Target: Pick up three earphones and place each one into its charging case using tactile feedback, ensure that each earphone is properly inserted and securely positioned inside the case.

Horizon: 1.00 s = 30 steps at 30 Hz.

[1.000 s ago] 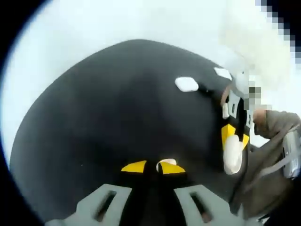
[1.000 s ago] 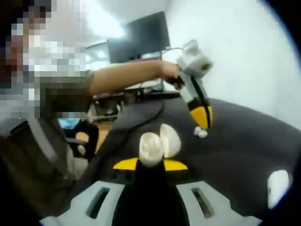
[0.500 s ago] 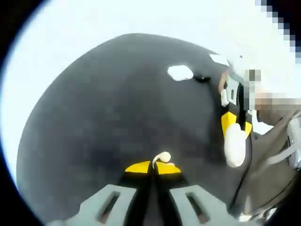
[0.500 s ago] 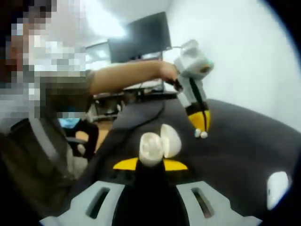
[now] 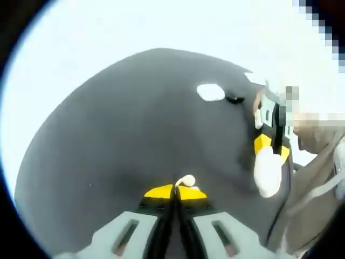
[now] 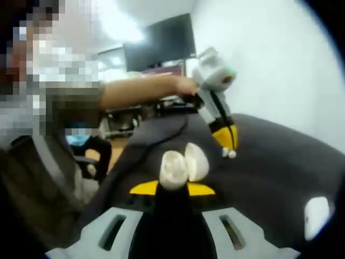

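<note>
Left gripper view: the left gripper [image 5: 176, 190], at lower centre, stays pinched on an earphone [image 5: 186, 180] above the dark table [image 5: 118, 135]; a second case [image 5: 211, 91] lies upper right. Right gripper view: the right gripper [image 6: 172, 187] clamps the open charging case [image 6: 183, 164]; the earphone-bearing gripper has edged closer, suggesting insertion is imminent.

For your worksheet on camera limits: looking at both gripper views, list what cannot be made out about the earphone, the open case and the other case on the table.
- Earphone, left gripper view: mostly hidden between the left gripper's shut jaws; its shape is unclear.
- Open charging case, right gripper view: blur hides whether its sockets are filled.
- Second case, right gripper view: near the edge and blurred; open or closed, cannot tell.
</note>
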Each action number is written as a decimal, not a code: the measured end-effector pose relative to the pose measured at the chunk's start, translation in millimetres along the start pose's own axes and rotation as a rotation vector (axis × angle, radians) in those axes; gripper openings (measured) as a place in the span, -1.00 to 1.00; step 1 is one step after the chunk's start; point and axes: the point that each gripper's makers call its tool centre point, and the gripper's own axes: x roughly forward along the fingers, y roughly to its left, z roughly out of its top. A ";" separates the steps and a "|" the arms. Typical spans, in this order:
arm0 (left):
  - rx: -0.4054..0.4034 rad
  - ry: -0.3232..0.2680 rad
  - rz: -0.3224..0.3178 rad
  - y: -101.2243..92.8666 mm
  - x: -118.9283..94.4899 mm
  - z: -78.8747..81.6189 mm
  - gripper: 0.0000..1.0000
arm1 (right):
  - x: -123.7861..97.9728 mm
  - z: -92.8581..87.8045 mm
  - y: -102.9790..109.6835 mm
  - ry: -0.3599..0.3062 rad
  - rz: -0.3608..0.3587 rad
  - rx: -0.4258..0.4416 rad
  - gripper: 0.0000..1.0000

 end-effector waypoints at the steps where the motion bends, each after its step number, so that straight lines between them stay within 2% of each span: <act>1: 0.013 -0.027 0.038 5.9 -3.9 2.1 -1.00 | 0.1 0.0 -0.2 0.000 0.000 0.001 -0.61; 3: -0.019 -0.037 0.045 9.5 -10.0 0.8 -1.00 | 0.3 0.0 -0.6 -0.001 0.001 0.003 -0.61; 4: -0.041 -0.030 0.068 14.2 -13.1 -1.6 -1.00 | 0.4 0.0 -0.8 -0.001 0.002 0.004 -0.61; 5: -0.033 -0.022 0.080 15.9 -15.3 -4.1 -1.00 | 0.6 0.0 -1.1 -0.001 0.002 0.005 -0.61; 7: 0.028 -0.019 0.118 20.1 -19.3 -6.4 -1.00 | 0.8 -0.1 -1.5 0.000 0.002 0.004 -0.61; 11: 0.201 -0.068 0.150 16.7 -25.5 2.9 -1.00 | 1.5 -1.1 -2.5 0.006 -0.001 0.001 -0.61; 14: 0.243 -0.100 0.104 6.2 -27.1 7.3 -0.92 | 1.4 -1.7 -3.2 0.009 -0.004 -0.001 -0.61; 16: 0.244 -0.118 0.028 -6.1 -26.6 7.8 -0.85 | 1.3 -2.0 -3.4 0.010 -0.005 -0.003 -0.61; 17: 0.245 -0.113 0.016 -7.7 -26.4 6.9 -0.84 | 1.3 -2.1 -3.5 0.011 -0.006 -0.004 -0.62; 20: 0.322 -0.095 -0.049 -19.2 -23.3 -0.6 -0.78 | 1.2 -2.4 -4.0 0.012 -0.006 -0.004 -0.62; 22: 0.353 -0.071 -0.063 -20.8 -18.3 -6.7 -0.75 | 1.2 -2.7 -4.1 0.013 -0.007 -0.007 -0.62; 25: 0.391 -0.069 -0.039 -16.4 -12.6 -5.9 -0.71 | 1.3 -3.3 -3.8 0.017 -0.006 -0.010 -0.62; 27: 0.461 -0.100 -0.050 -19.9 -9.8 -0.8 -0.68 | 1.5 -3.8 -3.2 0.019 -0.005 -0.011 -0.62; 30: 0.486 -0.117 -0.081 -25.3 -7.2 1.5 -0.68 | 1.4 -4.0 -3.2 0.020 -0.005 -0.011 -0.62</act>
